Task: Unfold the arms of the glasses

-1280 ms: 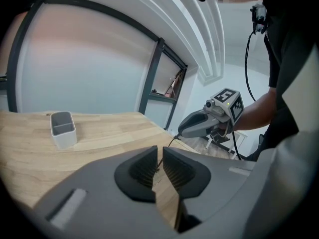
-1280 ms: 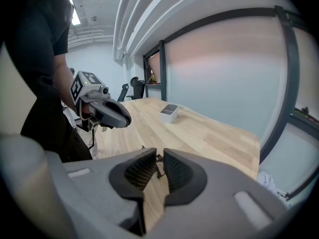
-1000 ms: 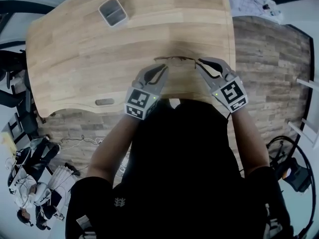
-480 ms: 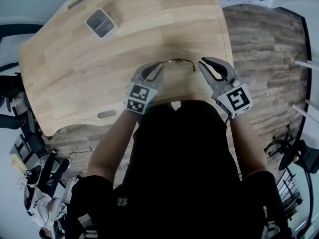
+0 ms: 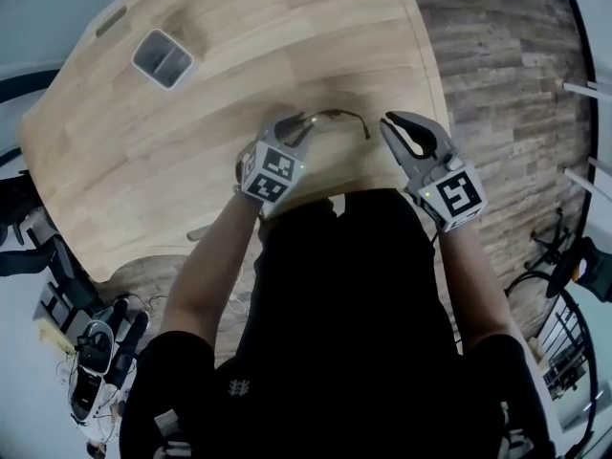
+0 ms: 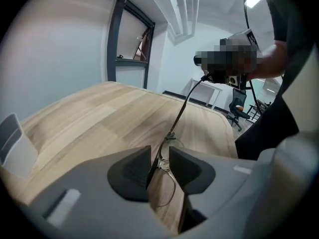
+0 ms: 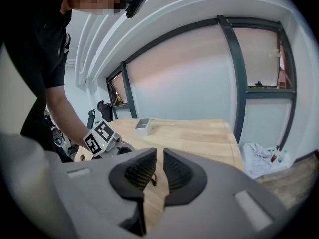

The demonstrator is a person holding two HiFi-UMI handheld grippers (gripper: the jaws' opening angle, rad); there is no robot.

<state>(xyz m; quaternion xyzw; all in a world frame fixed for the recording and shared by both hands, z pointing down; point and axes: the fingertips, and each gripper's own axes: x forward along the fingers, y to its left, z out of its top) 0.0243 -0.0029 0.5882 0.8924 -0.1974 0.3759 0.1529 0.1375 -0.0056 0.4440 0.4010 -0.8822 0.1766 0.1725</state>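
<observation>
One release: left gripper (image 6: 160, 154) jaws have just opened around the glasses (image 6: 180, 115), while the right gripper (image 7: 153, 171) pinches an arm tip; unfolding is likely finishing.

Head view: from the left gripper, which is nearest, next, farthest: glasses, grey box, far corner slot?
1. glasses: in the jaws of the left gripper.
2. grey box: farther off, up-left.
3. slot: past the box, at the top-left corner.

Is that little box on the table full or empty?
Empty: the head view looks straight down into the box and shows only bare grey floor in both compartments.
</observation>
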